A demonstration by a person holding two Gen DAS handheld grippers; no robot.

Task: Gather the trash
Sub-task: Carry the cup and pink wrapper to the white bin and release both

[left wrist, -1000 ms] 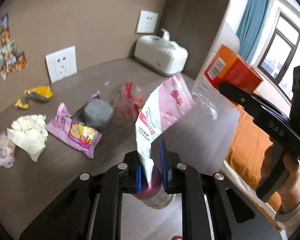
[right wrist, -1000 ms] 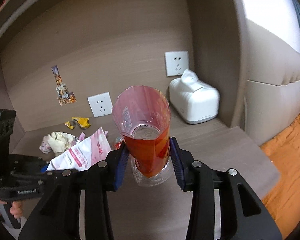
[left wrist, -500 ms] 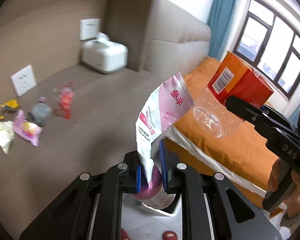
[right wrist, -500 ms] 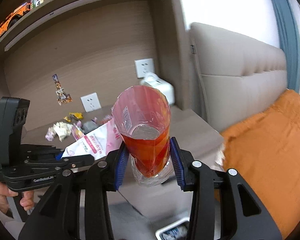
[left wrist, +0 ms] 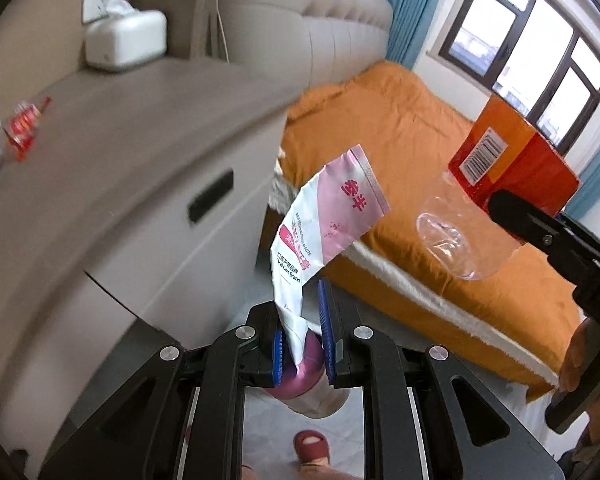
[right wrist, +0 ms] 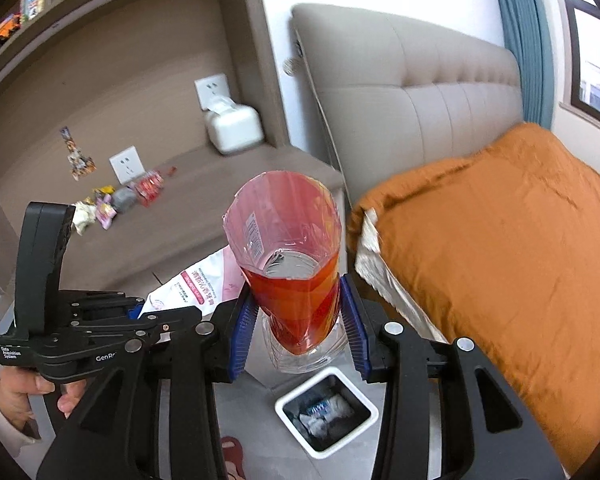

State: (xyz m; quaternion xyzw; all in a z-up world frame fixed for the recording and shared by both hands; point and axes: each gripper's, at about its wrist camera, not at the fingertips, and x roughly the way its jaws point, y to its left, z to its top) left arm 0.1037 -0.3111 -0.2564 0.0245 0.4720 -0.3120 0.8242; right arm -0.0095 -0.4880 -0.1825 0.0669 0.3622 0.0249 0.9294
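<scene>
Since the earlier frames both views have swung off the desk: the littered desktop, formerly filling the frame, has retreated to the left, and bed and floor now occupy the centre and right. The bed (right wrist: pixel 500 248), under an orange cover with a padded beige headboard (right wrist: pixel 420 80), fills the right half of the right wrist view; a window (left wrist: pixel 532 40) with blue curtains sits upper right in the left wrist view. The brown desk (left wrist: pixel 112 152) runs along the left, its rounded front edge just beside the bed's corner, a white tissue box (left wrist: pixel 126 40) at its back. Grey floor shows in the gap below, where a white-rimmed bin (right wrist: pixel 327 414) stands open at lower centre, already holding scraps. Remaining wrappers (right wrist: pixel 112 200) lie clustered at mid left on the desk. The left gripper (left wrist: pixel 302 344) is clenched on a pink-and-white toothpaste tube (left wrist: pixel 324 224), which juts up toward frame centre. The right gripper (right wrist: pixel 296 320) grasps a clear plastic bottle with an orange-red label (right wrist: pixel 292 248), held above the bin.
</scene>
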